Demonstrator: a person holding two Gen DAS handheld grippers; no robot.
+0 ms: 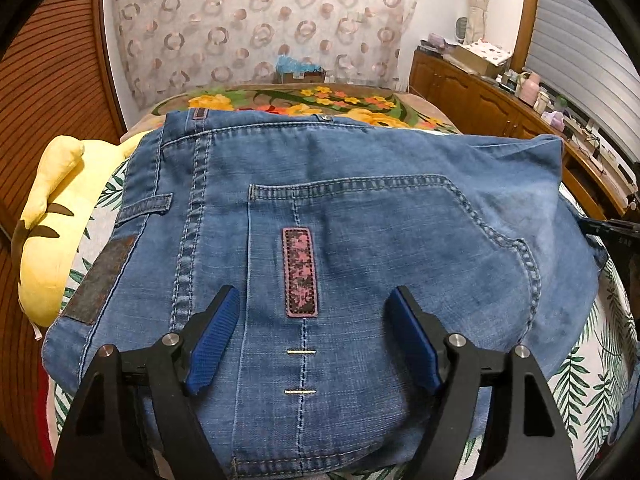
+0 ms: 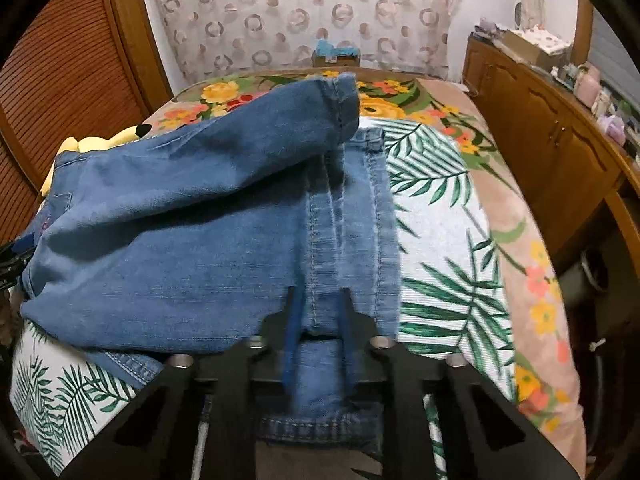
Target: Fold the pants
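Blue denim pants lie on the bed, seat side up, with a back pocket and a pink patch showing. My left gripper hovers open over the pocket, blue pads wide apart, holding nothing. In the right wrist view the pants are partly folded, one leg end raised toward the far side. My right gripper is shut on a fold of the denim at a seam near the leg's edge.
A leaf-print sheet over a floral blanket covers the bed. A yellow plush toy lies at the left. A wooden cabinet with clutter runs along the right. A slatted wooden door is on the left.
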